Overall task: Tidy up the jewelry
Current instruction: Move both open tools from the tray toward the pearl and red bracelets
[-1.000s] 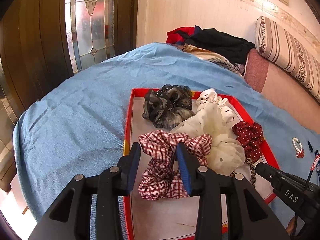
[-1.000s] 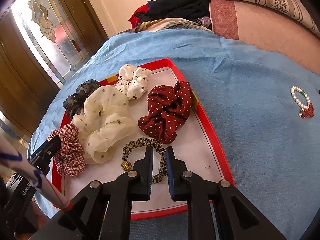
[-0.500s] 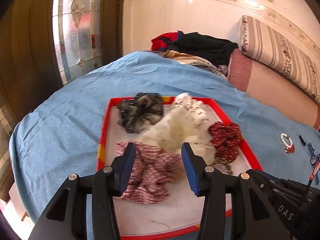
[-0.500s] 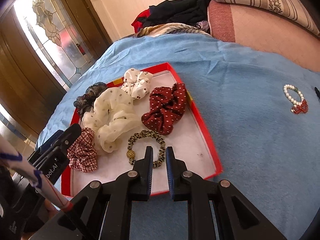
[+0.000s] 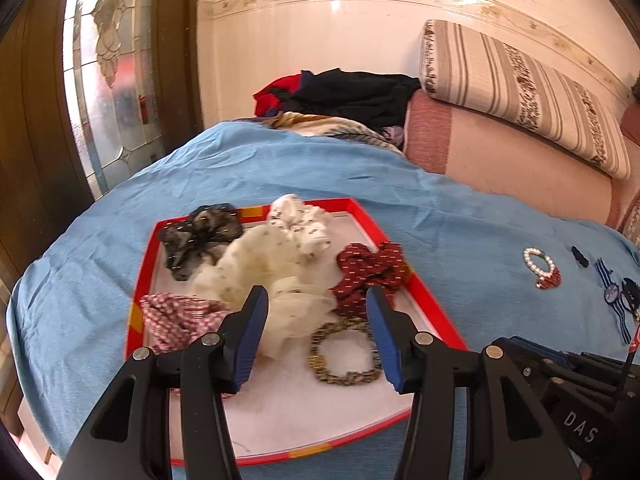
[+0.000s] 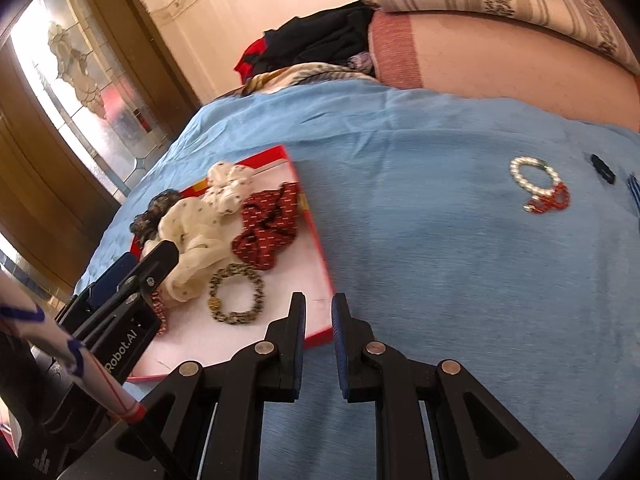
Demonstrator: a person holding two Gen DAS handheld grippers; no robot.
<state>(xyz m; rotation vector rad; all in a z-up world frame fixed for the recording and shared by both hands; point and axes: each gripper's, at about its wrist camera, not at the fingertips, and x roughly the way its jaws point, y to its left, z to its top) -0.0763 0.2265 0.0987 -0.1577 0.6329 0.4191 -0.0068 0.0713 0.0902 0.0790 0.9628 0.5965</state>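
Pearl beads strung in a ring, the bracelet (image 6: 534,183) lies flat on the blue bedspread (image 6: 440,240), well apart from the red tray (image 6: 320,264) where the scrunchies already sit. It lies far and to the right of the right gripper (image 6: 319,344), whose jaws are nearly shut and empty. The left gripper (image 5: 318,332) hangs over the tray (its jaws have just been opening, nothing pinched between them). The right hand looks nearer, so the bracelet seems the likely next pick, reached forward and rightward, with the jaws first spread across its loop.
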